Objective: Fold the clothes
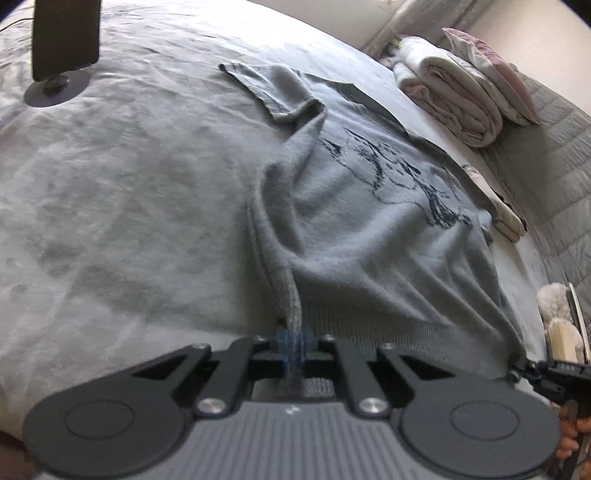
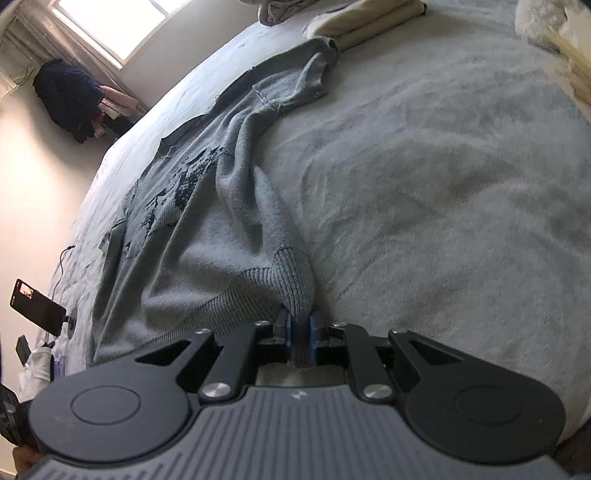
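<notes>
Left wrist view. The left gripper (image 1: 294, 345) has its jaws clamped on the ribbed hem of a grey sweater (image 1: 369, 221), at one bottom corner. The sweater lies spread on the bed (image 1: 129, 203), which has a pale grey cover; the sleeve (image 1: 266, 88) on the far side is folded across near the shoulder. A dark printed graphic (image 1: 399, 173) runs across the chest (no letters can be read in it). At the right edge the right gripper (image 1: 524, 369) holds the other bottom corner, the hem stretched between the two. Around it: a phone on a round stand (image 1: 62, 48) at upper left, a stack of folded bedding (image 1: 450, 99) with a pillow (image 1: 491, 74) on top at upper right, a folded cream cloth (image 1: 506, 218) just beside the sweater's far sleeve, and a fluffy white item (image 1: 557, 310) at the right edge.

Right wrist view. The right gripper (image 2: 300, 339) has its jaws closed on the ribbed hem corner of the sweater (image 2: 207, 206), which runs away up the bed (image 2: 424, 166) toward the folded cream cloth (image 2: 365, 14); the sleeve end touches it. The graphic (image 2: 184, 188) faces up. At left the phone on its stand (image 2: 37, 306) shows a lit screen (too small to read), with a cable (image 2: 61, 258) near it. Dark clothing (image 2: 70, 99) hangs under a bright window (image 2: 122, 22). Nothing lies across the sweater.
</notes>
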Tool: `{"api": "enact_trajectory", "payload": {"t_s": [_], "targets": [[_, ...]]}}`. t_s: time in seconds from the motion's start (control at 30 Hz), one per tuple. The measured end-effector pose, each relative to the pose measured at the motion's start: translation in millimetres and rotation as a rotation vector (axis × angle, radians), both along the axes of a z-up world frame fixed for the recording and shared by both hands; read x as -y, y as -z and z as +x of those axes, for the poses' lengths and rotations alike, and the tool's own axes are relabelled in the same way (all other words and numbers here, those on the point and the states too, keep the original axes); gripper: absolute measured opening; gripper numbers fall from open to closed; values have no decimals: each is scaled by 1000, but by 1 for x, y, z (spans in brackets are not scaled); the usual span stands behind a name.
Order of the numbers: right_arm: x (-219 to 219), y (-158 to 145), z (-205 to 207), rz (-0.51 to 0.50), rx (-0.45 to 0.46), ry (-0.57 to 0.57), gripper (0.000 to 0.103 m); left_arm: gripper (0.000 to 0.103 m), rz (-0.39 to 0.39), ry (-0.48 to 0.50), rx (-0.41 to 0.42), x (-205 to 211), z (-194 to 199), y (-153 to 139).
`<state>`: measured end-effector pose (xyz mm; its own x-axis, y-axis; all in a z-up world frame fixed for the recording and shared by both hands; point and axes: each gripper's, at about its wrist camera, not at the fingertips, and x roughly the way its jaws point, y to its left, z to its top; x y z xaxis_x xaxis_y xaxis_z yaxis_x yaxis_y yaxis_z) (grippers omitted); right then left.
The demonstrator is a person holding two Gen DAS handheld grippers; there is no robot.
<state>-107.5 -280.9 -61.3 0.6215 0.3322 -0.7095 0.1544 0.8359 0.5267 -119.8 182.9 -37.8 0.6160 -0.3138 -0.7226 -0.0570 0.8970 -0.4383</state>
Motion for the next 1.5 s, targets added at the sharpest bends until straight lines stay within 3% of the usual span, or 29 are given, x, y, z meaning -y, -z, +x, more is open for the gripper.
{"api": "enact_trajectory", "payload": {"t_s": [0.2, 0.37, 0.5, 0.7, 0.77, 0.83, 0.87, 0.9, 0.93, 1.07, 1.3, 1.5], "targets": [[-2, -49, -12, -63, 111, -33, 12, 4, 0, -45, 80, -5, -11, -35], [-7, -80, -21, -130, 140, -93, 12, 4, 40, 19, 116, -7, -20, -62], [-8, -67, -19, -153, 72, -122, 12, 5, 75, 50, 47, -3, -18, -42], [-8, -12, -9, -154, -98, -138, 13, 6, 66, 67, -109, -3, -6, 7], [-3, -6, -5, -117, -116, -135, 18, 10, 39, 83, -107, -8, -3, 9], [3, -4, -1, -69, -118, -129, 20, 40, 13, 85, -88, -18, 5, 7], [9, -4, 2, -48, -109, -123, 23, 46, 10, 73, -77, -23, 11, 6], [15, -5, 6, -33, -95, -110, 33, 50, 7, 60, -67, -29, 17, 5], [20, -6, 11, -26, -84, -93, 43, 50, 4, 48, -56, -34, 23, 4], [41, 0, 36, 33, -52, -25, 43, 51, -75, -27, -58, -54, 61, 14], [69, 34, 109, 268, 30, 73, 43, 52, -207, -152, 11, -72, 146, 27], [86, 46, 164, 344, 95, 150, 42, 48, -313, -215, 32, -79, 206, 40]]}}
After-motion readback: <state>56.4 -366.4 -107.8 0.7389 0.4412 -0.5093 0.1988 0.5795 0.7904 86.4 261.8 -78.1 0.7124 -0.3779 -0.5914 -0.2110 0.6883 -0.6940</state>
